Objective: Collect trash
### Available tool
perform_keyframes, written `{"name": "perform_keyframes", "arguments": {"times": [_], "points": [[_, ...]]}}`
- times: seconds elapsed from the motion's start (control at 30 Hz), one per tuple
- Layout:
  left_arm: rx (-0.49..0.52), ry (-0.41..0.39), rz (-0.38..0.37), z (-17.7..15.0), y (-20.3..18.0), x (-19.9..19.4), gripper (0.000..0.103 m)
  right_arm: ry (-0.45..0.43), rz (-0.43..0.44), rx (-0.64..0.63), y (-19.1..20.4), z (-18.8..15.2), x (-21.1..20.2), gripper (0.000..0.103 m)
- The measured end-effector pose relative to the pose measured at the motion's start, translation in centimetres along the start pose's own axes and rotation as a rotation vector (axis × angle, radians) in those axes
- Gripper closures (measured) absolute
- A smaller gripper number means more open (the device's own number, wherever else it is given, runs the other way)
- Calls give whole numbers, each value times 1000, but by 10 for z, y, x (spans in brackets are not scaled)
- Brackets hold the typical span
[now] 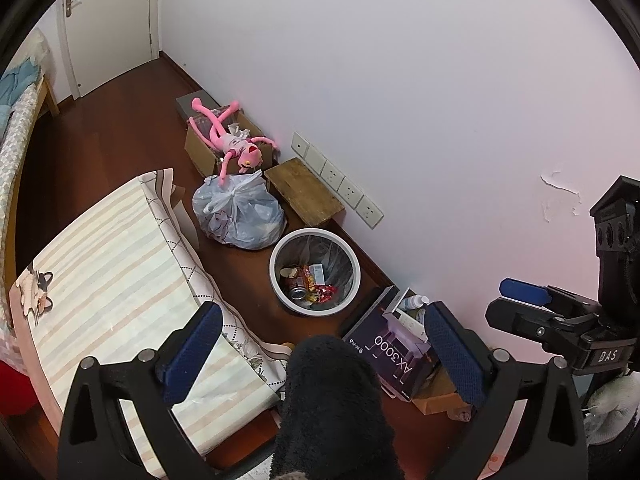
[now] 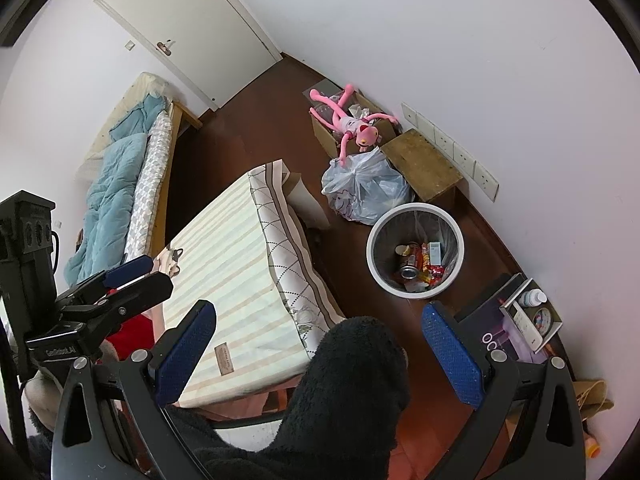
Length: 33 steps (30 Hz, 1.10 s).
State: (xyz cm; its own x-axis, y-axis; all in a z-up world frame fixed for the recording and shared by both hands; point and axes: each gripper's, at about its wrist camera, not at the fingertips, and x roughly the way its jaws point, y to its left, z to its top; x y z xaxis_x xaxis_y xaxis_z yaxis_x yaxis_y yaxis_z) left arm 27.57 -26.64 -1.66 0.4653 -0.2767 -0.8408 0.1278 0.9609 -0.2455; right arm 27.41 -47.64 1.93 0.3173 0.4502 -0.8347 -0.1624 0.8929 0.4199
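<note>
left gripper (image 1: 320,360) released and empty, right gripper (image 2: 318,350) likewise, round white plastic bin (image 1: 280,280) holding cans and wrappers, tied translucent plastic bag (image 1: 238,216) just beside it on dark wooden floor (image 1: 120,128)

Left tongs (image 1: 322,346) spread wide, right tongs (image 2: 320,346) spread wide, both empty

Glossy plastic bin (image 1: 280,280) — matt wooden stool (image 1: 306,192)

White round trash bin (image 1: 315,271) upright on floor near wall; can (image 1: 298,293), wrappers (image 1: 320,292) inside.
</note>
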Motion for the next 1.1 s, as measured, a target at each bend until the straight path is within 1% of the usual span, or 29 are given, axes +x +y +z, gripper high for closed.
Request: {"name": "perform_keyframes", "arguments": {"times": [0.5, 1.1], "points": [[3, 7, 6, -1, -6, 1, 0, 3, 0, -3, -2, -1, -2, 0], [5, 23, 4, -3, -4, 4, 0, 23, 5, -12, -4, -4, -5, 0]]}}
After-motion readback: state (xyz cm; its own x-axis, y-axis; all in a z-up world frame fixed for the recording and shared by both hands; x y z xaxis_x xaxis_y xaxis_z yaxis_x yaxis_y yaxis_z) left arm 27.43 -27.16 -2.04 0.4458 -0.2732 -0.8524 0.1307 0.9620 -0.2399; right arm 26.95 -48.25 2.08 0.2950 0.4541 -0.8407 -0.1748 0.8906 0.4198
